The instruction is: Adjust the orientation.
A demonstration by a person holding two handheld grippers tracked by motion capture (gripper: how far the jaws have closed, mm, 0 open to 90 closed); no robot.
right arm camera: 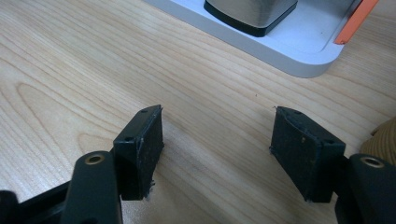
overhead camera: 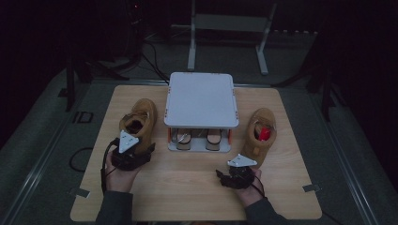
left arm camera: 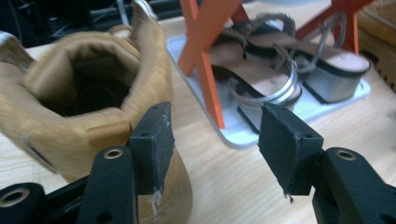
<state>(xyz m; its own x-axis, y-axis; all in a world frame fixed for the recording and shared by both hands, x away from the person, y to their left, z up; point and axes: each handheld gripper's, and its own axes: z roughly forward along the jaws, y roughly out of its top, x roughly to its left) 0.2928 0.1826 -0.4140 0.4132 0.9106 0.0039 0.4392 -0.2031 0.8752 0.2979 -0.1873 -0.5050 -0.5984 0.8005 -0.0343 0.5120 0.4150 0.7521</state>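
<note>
Where sandals [left arm camera: 280,70] lie, shelf [overhead camera: 201,99] above.

Each hand carries black tongs. The left tongs [overhead camera: 133,152] bear a grey three-cornered plate on top, with a dark spot at its middle, and a black cable loops from them beside the wrist. The right tongs [overhead camera: 231,177] have the same grey plate and a thin black cable. Seen close, the left tongs [left arm camera: 215,149] and right tongs [right arm camera: 217,149] each have two flat black pads, worn and frayed at the edges, on black arms with brass-ringed screw holes. Both sleeves are dark grey
</note>
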